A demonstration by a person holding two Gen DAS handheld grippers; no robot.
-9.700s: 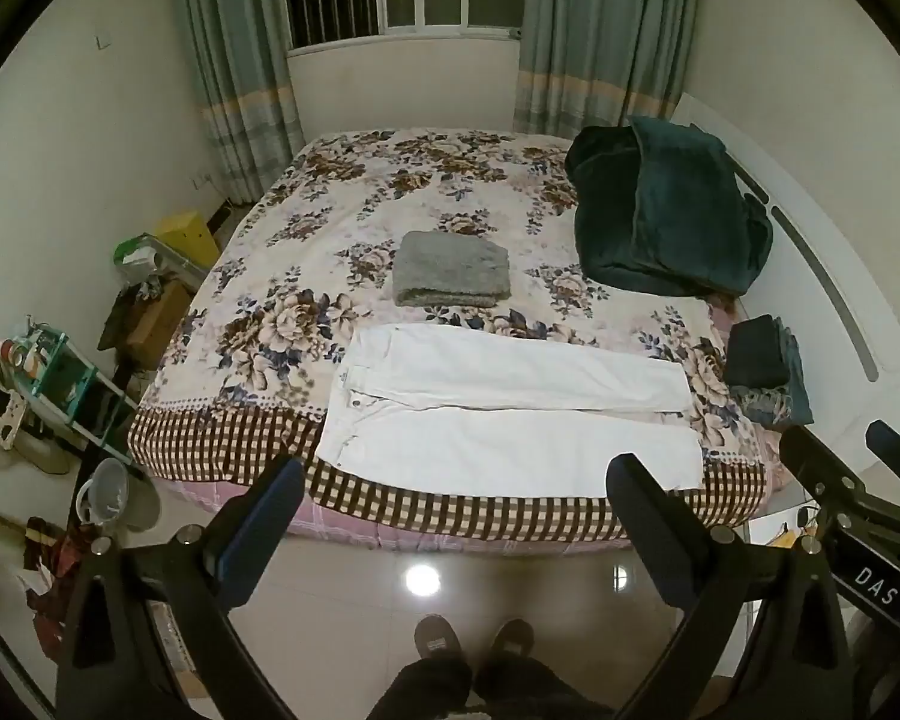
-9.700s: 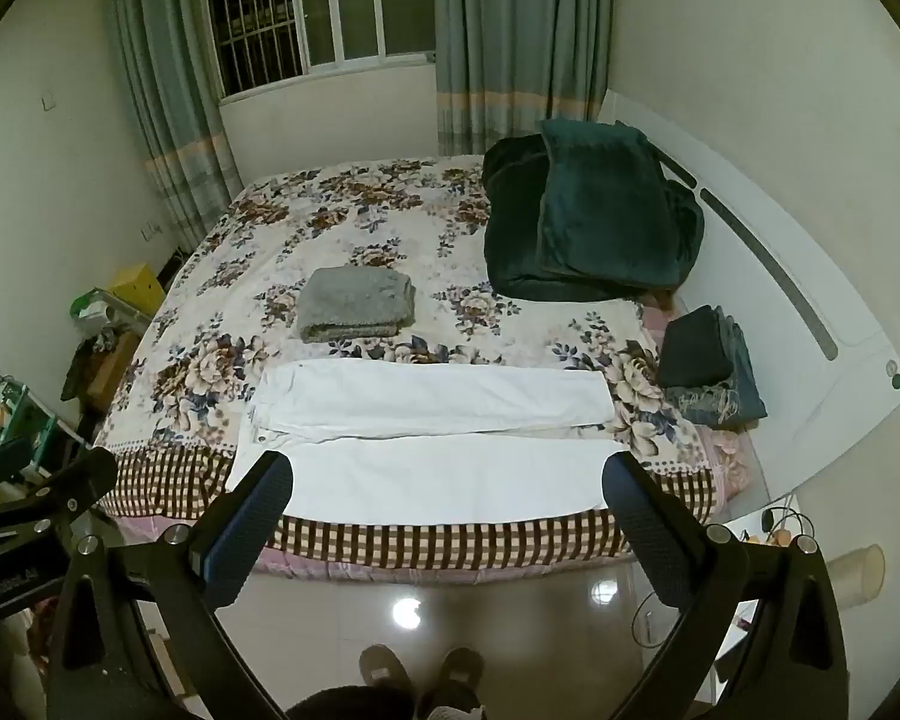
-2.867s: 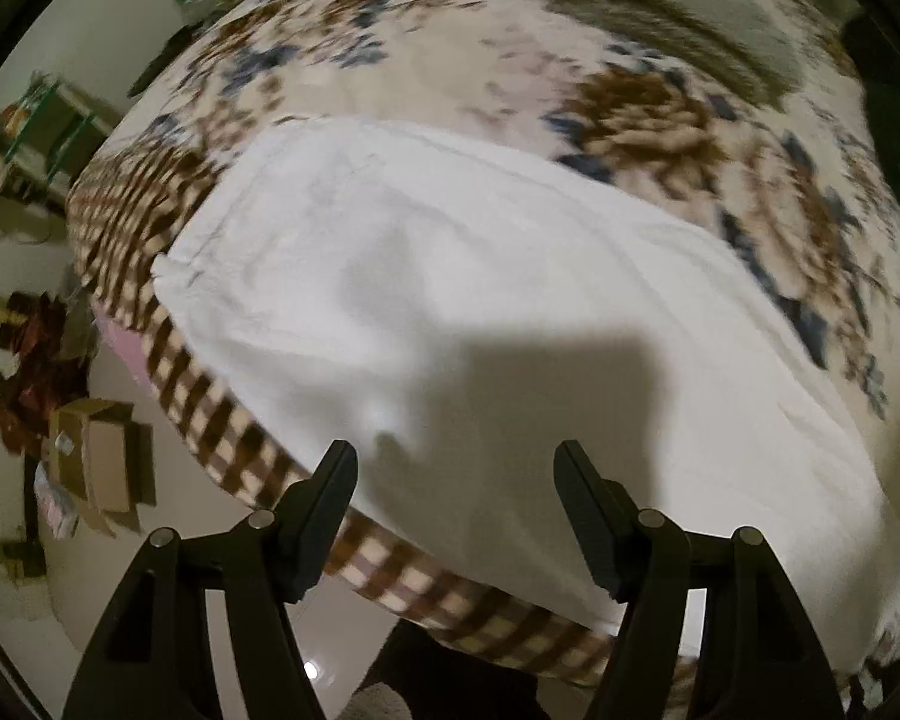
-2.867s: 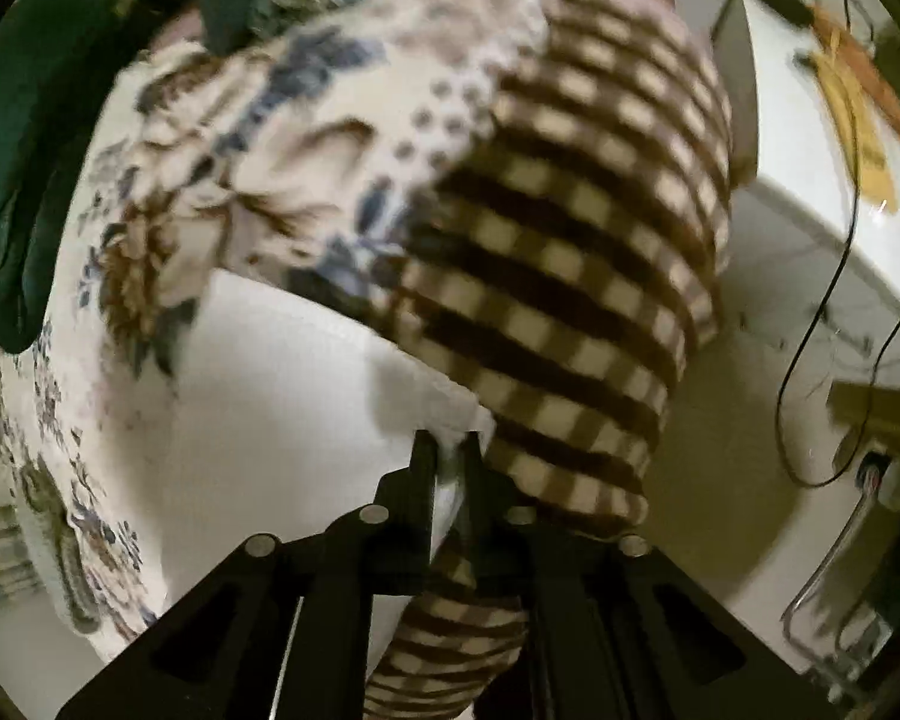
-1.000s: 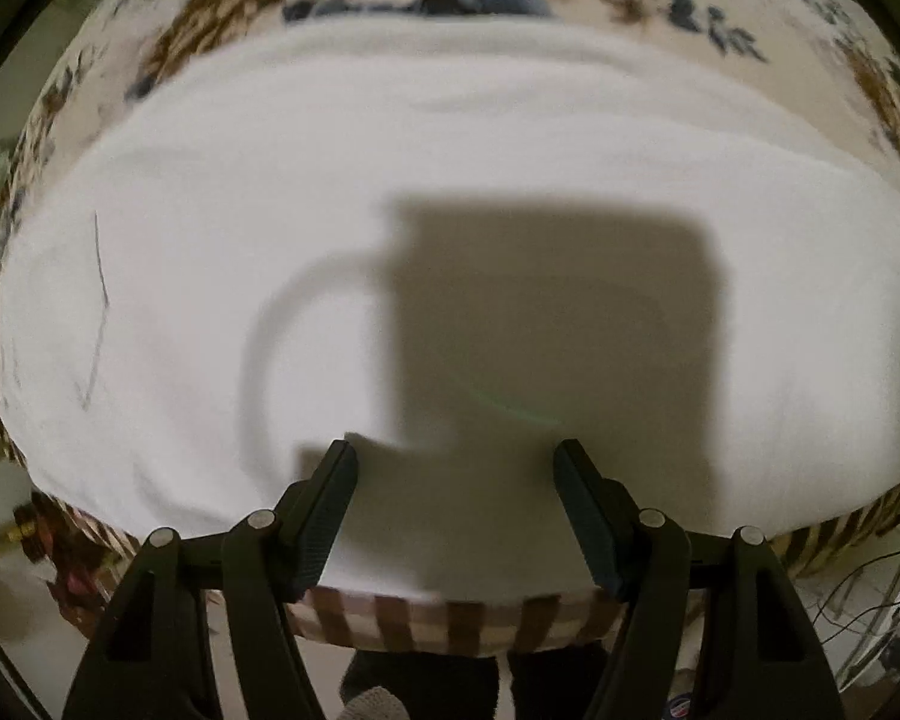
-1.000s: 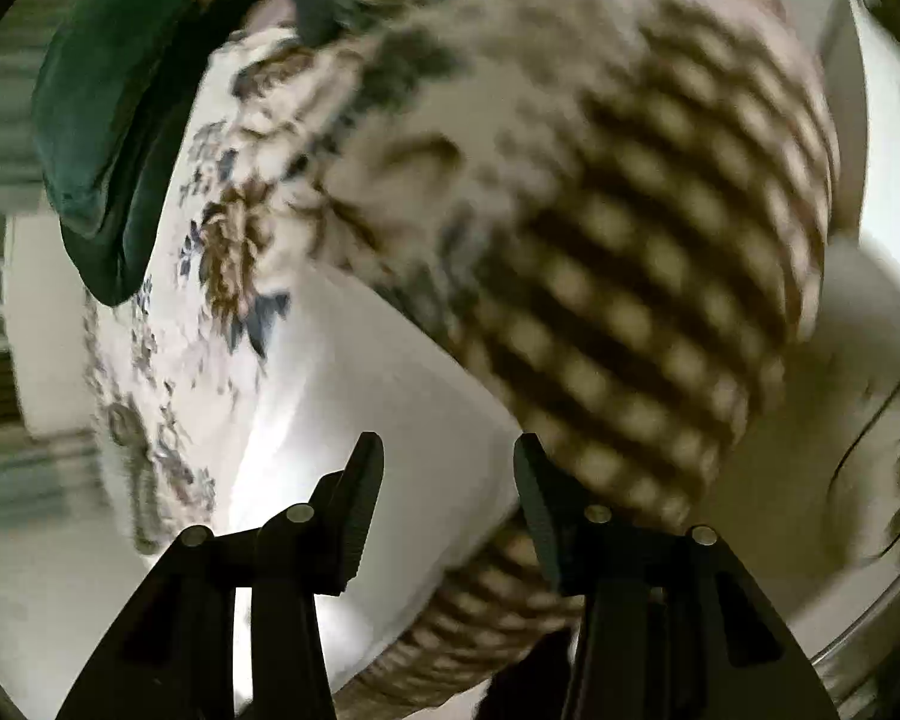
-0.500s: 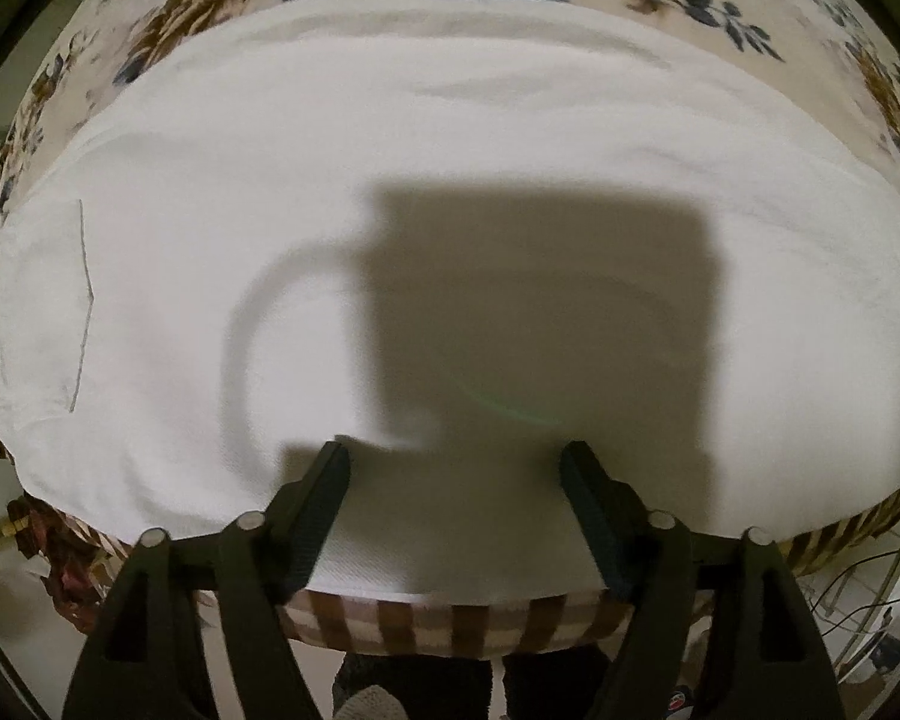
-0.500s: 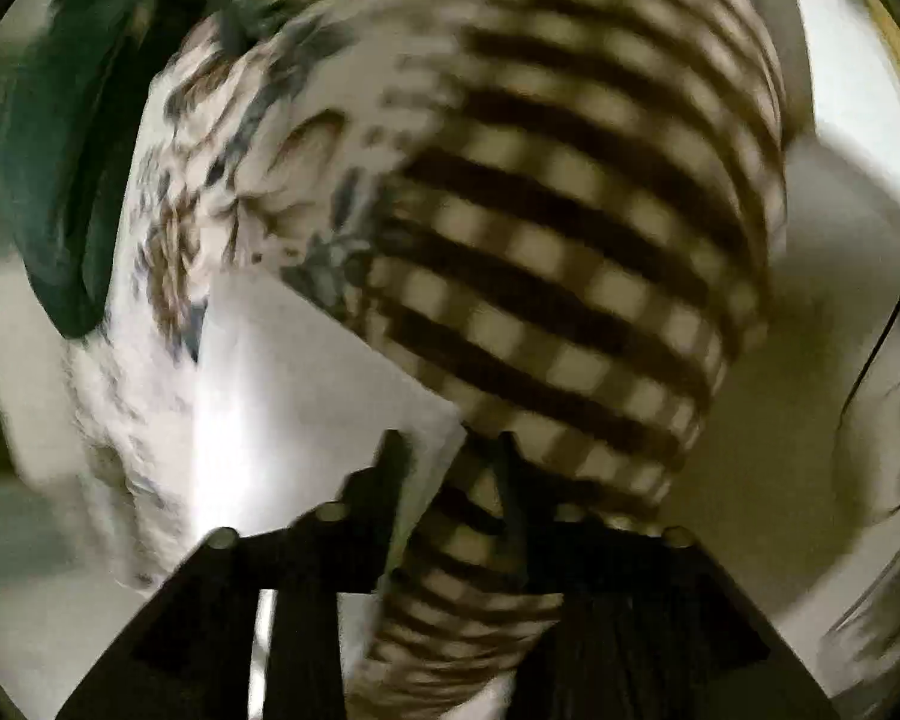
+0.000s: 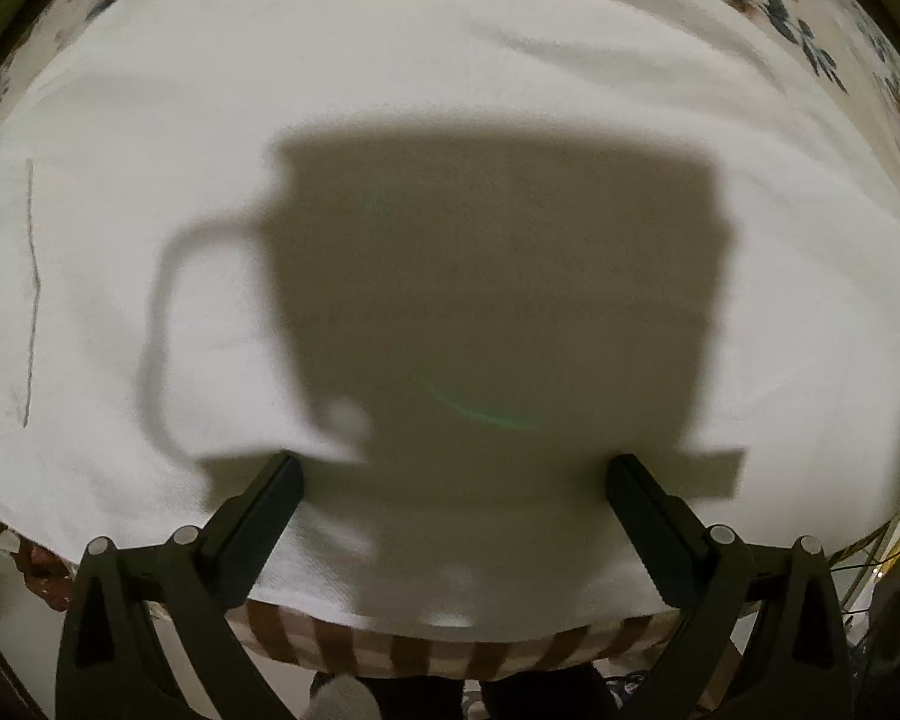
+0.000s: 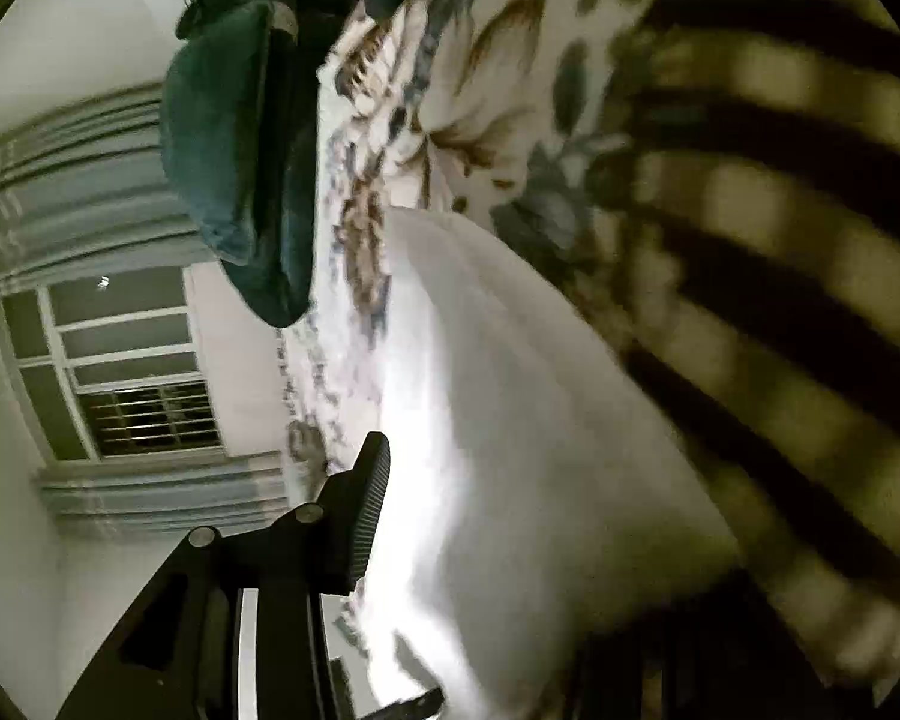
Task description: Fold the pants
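The white pants (image 9: 450,120) lie flat on the floral bedspread and fill the left wrist view. My left gripper (image 9: 450,480) is open, its two fingers spread wide just above the near edge of the pants, casting a big shadow on them. In the right wrist view the leg end of the pants (image 10: 510,420) lies against the checked bed border (image 10: 780,240). Only the left finger (image 10: 366,516) of my right gripper shows, beside the cloth; the other finger is hidden in blur and shade.
A dark green blanket (image 10: 240,150) is heaped on the bed beyond the pants. Curtains and a barred window (image 10: 144,414) stand behind. The checked bed edge (image 9: 450,654) and the floor lie below my left gripper.
My left gripper has come lower and closer to the pants, still open. My right gripper was shut at the leg end half a second ago and has tilted sharply; the view is now blurred.
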